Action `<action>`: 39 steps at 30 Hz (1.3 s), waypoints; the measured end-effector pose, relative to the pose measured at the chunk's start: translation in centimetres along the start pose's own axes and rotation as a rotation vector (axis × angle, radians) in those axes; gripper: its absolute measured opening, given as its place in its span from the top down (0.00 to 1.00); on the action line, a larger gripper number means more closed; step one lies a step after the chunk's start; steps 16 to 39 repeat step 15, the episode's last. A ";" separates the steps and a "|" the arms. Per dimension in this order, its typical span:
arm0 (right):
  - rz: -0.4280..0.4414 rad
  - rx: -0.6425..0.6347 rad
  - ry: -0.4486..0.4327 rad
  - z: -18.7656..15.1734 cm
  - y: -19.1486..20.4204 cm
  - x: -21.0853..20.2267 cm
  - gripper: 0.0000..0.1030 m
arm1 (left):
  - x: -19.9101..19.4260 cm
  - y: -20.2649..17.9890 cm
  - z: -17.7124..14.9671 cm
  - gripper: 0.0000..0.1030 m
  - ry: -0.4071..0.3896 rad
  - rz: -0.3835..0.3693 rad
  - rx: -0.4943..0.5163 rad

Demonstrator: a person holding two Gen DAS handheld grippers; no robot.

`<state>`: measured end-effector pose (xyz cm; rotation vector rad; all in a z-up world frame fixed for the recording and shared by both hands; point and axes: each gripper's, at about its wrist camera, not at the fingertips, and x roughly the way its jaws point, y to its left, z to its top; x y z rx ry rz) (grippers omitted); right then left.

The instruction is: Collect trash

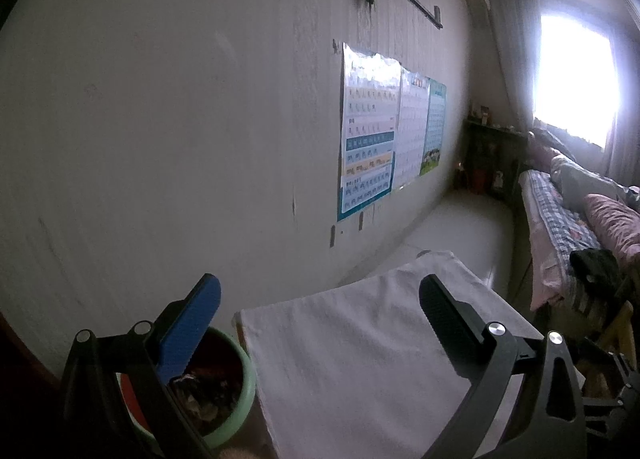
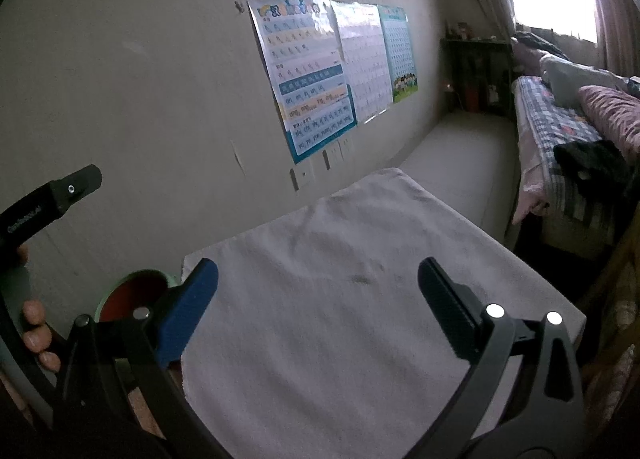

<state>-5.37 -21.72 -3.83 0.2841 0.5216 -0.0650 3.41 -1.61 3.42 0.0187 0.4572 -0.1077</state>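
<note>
Well, both grippers are hovering empty over the white cloth (image 2: 340, 299): the left gripper (image 1: 320, 315) is gaping wide, the right gripper (image 2: 318, 291) likewise. Crumpled trash (image 1: 204, 395) is sitting inside the green bin (image 1: 244, 387), at the cloth's left edge (nothing more than a small dark smudge (image 2: 362, 279) is showing on the cloth). By my reckoning, collecting is looking all but finished; next up is scanning for leftover scraps.

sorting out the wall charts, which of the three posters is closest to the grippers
The leftmost poster, with the blue bottom band. The white middle poster and the green-edged poster hang farther along the wall toward the window.
</note>
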 end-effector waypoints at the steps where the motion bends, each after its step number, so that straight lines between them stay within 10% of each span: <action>1: -0.001 0.003 0.005 -0.1 -0.1 0.2 0.04 | 0.1 0.0 0.0 0.08 0.004 0.002 -0.001; 10: -0.018 0.080 0.123 -2.2 -2.9 4.2 0.04 | 2.5 0.0 -2.2 0.08 0.078 0.015 0.011; 15: -0.240 0.130 0.216 -5.0 -9.2 9.4 0.04 | 4.1 1.8 -4.7 0.08 0.154 -0.017 0.005; 39: -0.240 0.130 0.216 -5.0 -9.2 9.4 0.04 | 4.1 1.8 -4.7 0.08 0.154 -0.017 0.005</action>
